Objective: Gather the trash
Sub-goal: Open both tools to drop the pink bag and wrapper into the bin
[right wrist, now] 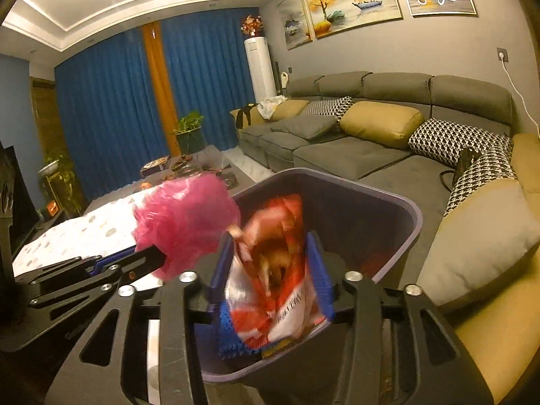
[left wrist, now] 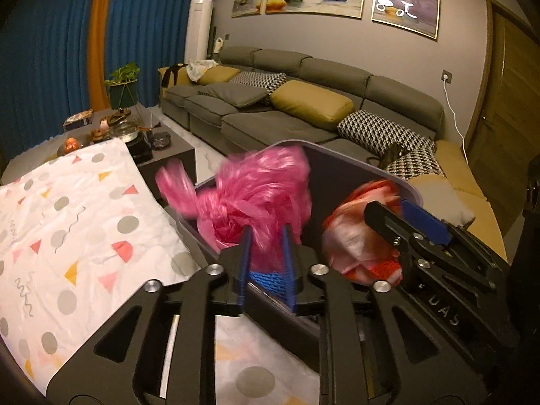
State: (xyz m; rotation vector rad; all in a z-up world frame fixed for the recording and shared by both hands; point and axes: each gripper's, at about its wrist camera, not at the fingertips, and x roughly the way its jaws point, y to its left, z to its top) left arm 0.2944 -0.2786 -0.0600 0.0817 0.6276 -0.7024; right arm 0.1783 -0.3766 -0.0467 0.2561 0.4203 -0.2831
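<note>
Gripping a blurred pink bag (left wrist: pixel 256 199) in my left tongs (left wrist: pixel 266 236), right tongs (right wrist: pixel 270 253) clamped on a red-white wrapper (right wrist: pixel 273 270), bin (right wrist: pixel 398 202) floor hidden, patterned cloth (left wrist: pixel 67 229) at nine o'clock, grey sofa (right wrist: pixel 354 155) at one.

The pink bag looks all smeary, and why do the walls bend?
Left wrist view: the pink bag, held over the bin by the left hand-held gripper, is streaked with motion blur, while the sofa stays sharp. Right wrist view: the red-and-white bag in the right hand-held gripper is smeared too. Both views: the fisheye lens bends walls and darkens corners.
</note>
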